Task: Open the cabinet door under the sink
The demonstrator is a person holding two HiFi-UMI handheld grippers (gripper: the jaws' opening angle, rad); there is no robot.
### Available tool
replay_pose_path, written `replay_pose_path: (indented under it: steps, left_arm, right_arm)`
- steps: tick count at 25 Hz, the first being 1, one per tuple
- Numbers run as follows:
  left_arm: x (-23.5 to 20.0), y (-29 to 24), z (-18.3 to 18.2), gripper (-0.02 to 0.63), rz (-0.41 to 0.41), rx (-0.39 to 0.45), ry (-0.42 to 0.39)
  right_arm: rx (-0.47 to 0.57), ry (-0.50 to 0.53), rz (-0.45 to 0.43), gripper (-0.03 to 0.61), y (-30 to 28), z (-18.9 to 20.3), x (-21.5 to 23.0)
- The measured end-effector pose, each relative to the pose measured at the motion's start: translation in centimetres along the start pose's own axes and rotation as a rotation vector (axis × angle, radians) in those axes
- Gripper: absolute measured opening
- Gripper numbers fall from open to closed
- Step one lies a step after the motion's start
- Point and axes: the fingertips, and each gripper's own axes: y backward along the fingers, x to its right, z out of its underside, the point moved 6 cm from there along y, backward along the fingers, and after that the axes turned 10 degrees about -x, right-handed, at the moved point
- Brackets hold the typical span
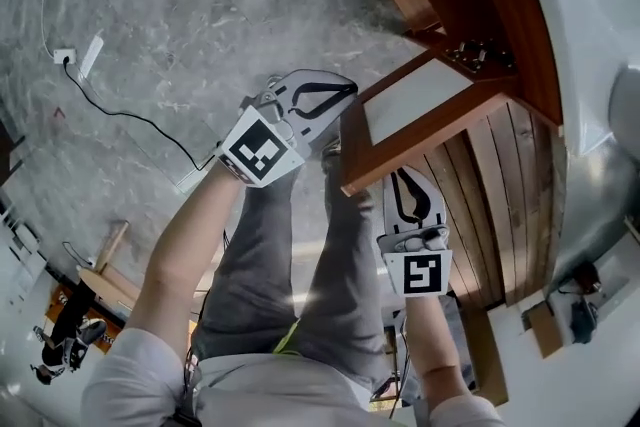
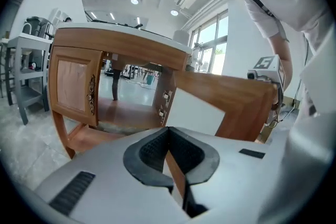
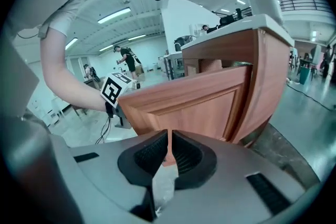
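Wooden cabinet door (image 1: 420,105) under the sink (image 1: 575,10) stands swung wide open, with its pale inner panel turned up toward you. Your left gripper (image 1: 345,95) hovers just beside the door's free edge, jaws closed on nothing. Your right gripper (image 1: 405,177), likewise closed and empty, sits near the door's outer face.

Grey marbled floor (image 1: 200,5), glossy. A white socket box (image 1: 63,56) lies near its left edge, with a black cable (image 1: 130,116) trailing across the tiles. A wooden cabinet (image 1: 500,5) stands at the right.
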Motion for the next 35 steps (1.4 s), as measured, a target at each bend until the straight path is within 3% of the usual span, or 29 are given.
replay_pose_path:
  steps: [9,24,35]
  left_arm:
    - [1.6,0.2,-7.0,0.009,-0.026,0.001,-0.023]
    - [3.2,2.6,-13.1,0.009,-0.083,-0.036,-0.009]
    - [5.2,8.7,-24.8,0.009,-0.191,0.070,-0.013]
  right_arm:
    - [0.051,-0.009,0.081,0.049,3.2,-4.3,2.7]
    - [0.027,-0.024,0.134,0.049,7.8,-9.4,3.1]
    - [0.180,-0.098,0.180,0.049,14.5,-18.2,3.2]
